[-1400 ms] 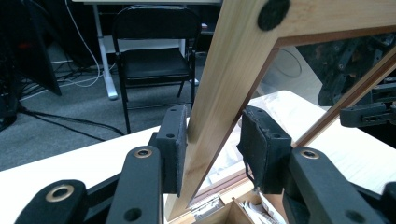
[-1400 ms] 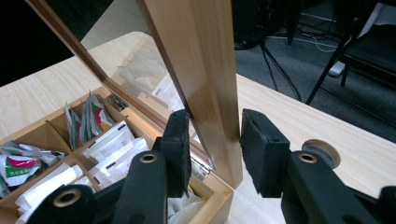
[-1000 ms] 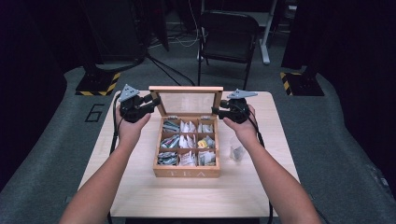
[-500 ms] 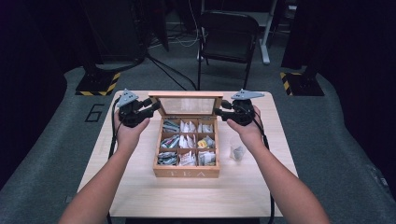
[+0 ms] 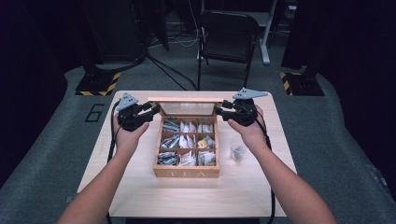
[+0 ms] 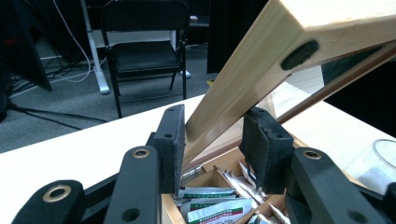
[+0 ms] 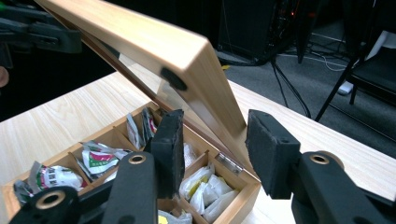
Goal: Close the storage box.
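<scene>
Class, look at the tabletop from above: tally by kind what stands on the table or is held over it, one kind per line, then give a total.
Wooden tea box: 1
Clear cup: 1
Hand-held tools: 2, the left tool and the right tool, one at each side edge of the lid
Total: 4

From the right claw (image 7: 212, 149), the two black pads straddle the side edge of the wooden lid (image 7: 154, 44), which stands tilted up over the tea box (image 7: 233, 196). The left pad sits just beside the lid's glass side; the right pad stands apart from the wood, with the jaws having just been closing around that edge. Below, the compartments hold tea packets (image 7: 95, 158). The other claw (image 7: 32, 30) shows at the lid's far corner, above the pale tabletop (image 7: 70, 112).
</scene>
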{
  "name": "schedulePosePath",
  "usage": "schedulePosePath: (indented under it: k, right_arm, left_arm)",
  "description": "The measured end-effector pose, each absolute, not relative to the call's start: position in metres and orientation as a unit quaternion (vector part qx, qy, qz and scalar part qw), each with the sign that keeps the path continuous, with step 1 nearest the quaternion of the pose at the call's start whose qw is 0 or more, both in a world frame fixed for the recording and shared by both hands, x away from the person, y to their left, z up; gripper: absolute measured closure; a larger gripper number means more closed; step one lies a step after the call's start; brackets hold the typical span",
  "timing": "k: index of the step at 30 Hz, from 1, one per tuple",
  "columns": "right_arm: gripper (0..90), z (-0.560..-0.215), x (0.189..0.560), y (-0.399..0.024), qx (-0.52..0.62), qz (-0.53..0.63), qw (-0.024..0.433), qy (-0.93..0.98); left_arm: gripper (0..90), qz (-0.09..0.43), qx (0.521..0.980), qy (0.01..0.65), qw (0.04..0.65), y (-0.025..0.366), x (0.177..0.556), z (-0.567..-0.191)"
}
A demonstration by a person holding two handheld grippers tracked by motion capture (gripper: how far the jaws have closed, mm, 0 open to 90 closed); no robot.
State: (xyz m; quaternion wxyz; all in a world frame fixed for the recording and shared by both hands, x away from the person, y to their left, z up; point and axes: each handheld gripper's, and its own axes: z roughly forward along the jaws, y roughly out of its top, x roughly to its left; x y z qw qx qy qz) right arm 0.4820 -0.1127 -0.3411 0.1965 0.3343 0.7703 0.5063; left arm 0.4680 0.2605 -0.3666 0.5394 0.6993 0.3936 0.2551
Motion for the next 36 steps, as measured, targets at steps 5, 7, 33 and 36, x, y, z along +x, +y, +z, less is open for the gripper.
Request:
schedulePosePath:
  k: [5,7,33,36]
  right_arm:
    - [57.2,-0.335,0.475,-0.114,0.328,0.512,0.198,0.769]
    - [57.8,-0.333,0.473,-0.114,0.326,0.515,0.198,0.768]
    - [57.4,-0.347,0.445,-0.117,0.316,0.519,0.197,0.769]
    - [57.2,-0.35,0.442,-0.117,0.317,0.52,0.197,0.769]
  left_arm:
    - [59.8,0.255,0.696,0.392,0.544,0.261,0.465,-0.37]
    - [59.7,0.254,0.699,0.389,0.543,0.262,0.464,-0.37]
    - [57.0,0.245,0.695,0.373,0.565,0.267,0.43,-0.376]
    - [57.0,0.246,0.696,0.368,0.566,0.268,0.425,-0.377]
